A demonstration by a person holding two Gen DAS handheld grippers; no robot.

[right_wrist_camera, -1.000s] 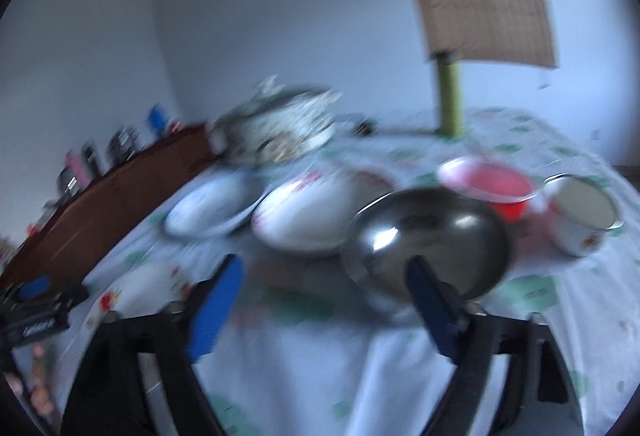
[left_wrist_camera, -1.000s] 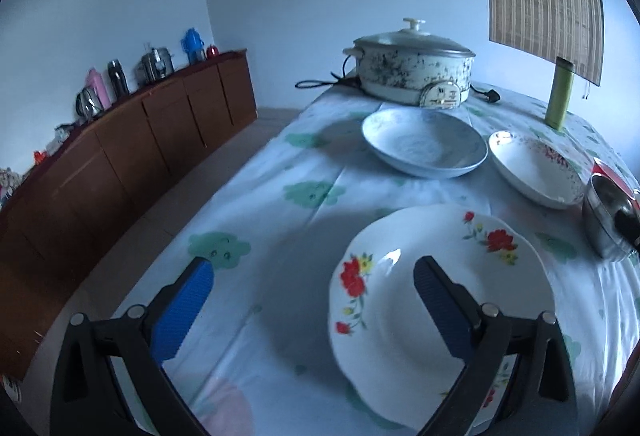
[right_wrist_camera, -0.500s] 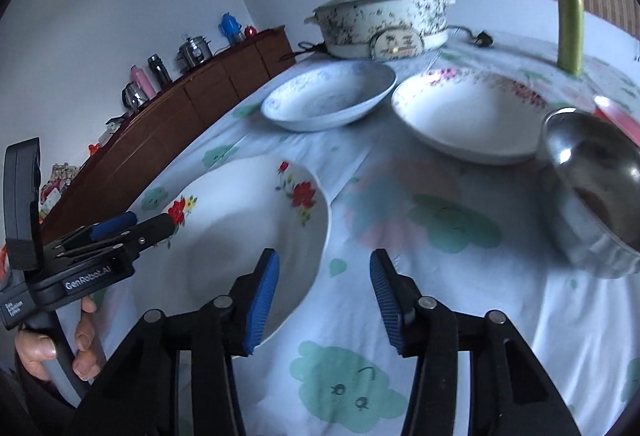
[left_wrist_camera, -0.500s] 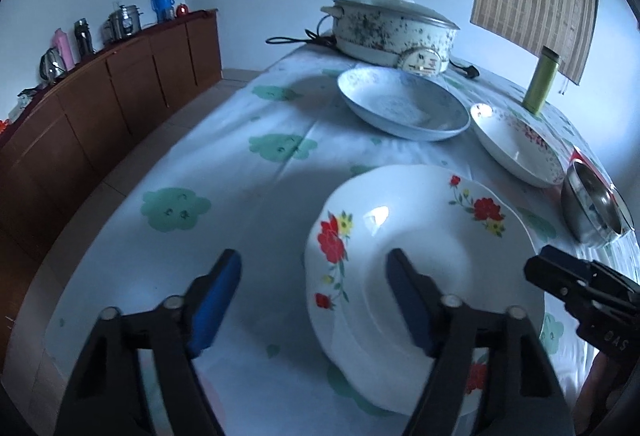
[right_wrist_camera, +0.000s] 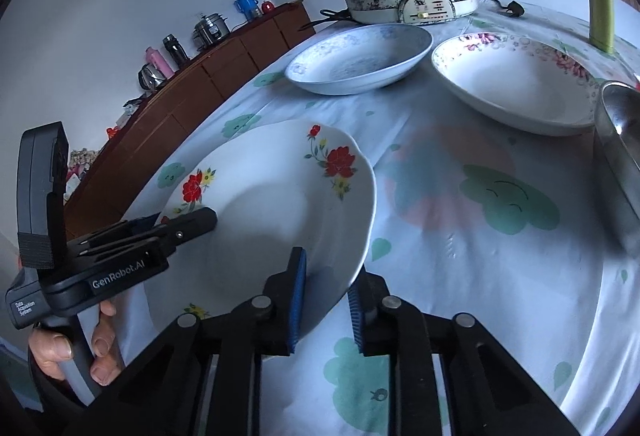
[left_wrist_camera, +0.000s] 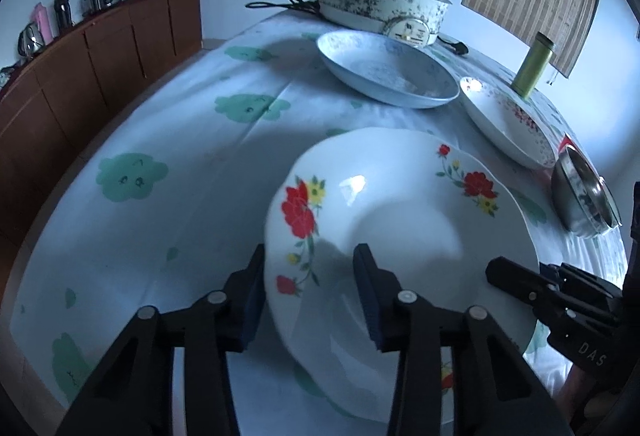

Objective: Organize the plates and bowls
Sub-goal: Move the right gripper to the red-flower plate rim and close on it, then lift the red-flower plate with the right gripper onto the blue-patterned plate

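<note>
A white plate with red flowers [left_wrist_camera: 420,228] lies on the cloud-print tablecloth [left_wrist_camera: 192,171] near the front edge. My left gripper [left_wrist_camera: 310,288] straddles the plate's left rim, one pad outside it and one over the inside. Its jaws are closing, with a gap still showing. My right gripper [right_wrist_camera: 326,300] straddles the right rim of the same plate [right_wrist_camera: 272,203]. Its jaws are closing too, the pads close to the rim. Each view shows the other tool: the left gripper [right_wrist_camera: 188,222] in a person's hand, the right gripper [left_wrist_camera: 496,268] at the plate's far side.
Behind the plate stand a pale blue patterned bowl [left_wrist_camera: 388,71], a white bowl with pink flowers [left_wrist_camera: 508,119] and a steel bowl [left_wrist_camera: 584,195]. An electric pot [left_wrist_camera: 380,3] and a green bottle [left_wrist_camera: 536,63] stand at the back. A brown sideboard [left_wrist_camera: 80,75] runs along the left wall.
Both grippers have sunk toward the flowered plate and narrowed their jaws around its rim. The right one swung left, away from the steel bowl, to the plate.
</note>
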